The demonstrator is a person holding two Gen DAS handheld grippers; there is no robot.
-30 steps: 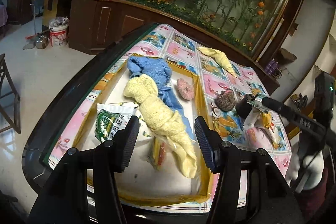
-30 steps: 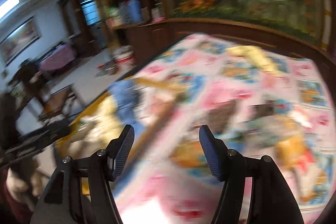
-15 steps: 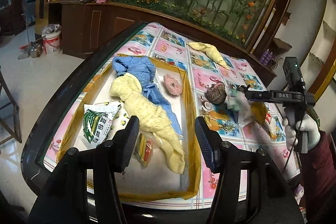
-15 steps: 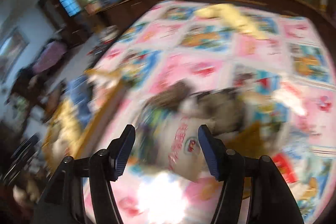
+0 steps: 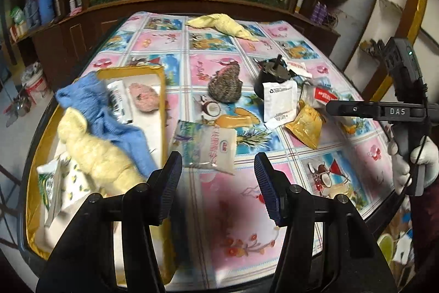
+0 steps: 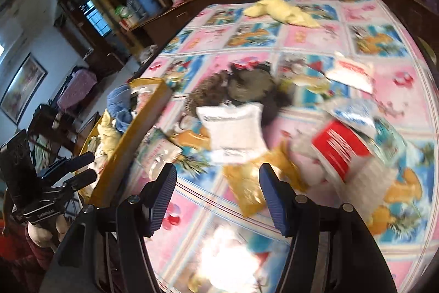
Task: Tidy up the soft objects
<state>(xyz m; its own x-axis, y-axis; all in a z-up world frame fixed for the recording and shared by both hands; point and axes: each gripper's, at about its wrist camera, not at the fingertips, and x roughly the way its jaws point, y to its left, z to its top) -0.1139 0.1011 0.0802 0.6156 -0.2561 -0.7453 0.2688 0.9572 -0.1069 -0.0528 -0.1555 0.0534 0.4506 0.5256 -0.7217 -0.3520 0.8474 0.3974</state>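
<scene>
A gold-rimmed tray at the left holds a blue towel, a yellow towel, a pink sponge and packets. A clear snack bag lies beside the tray, just ahead of my open, empty left gripper. A brown knitted piece and another yellow cloth lie farther back. My right gripper is open and empty over a yellow packet; it also shows in the left wrist view at the right.
A white packet, a red-labelled packet, a yellow packet and a black object are clustered right of centre. A wooden cabinet runs behind the table. The table edge is near on the right.
The left gripper has swung right, from over the tray to the tablecloth beside it. The snack bag now lies on the cloth by the tray. The right gripper has drawn back right.
</scene>
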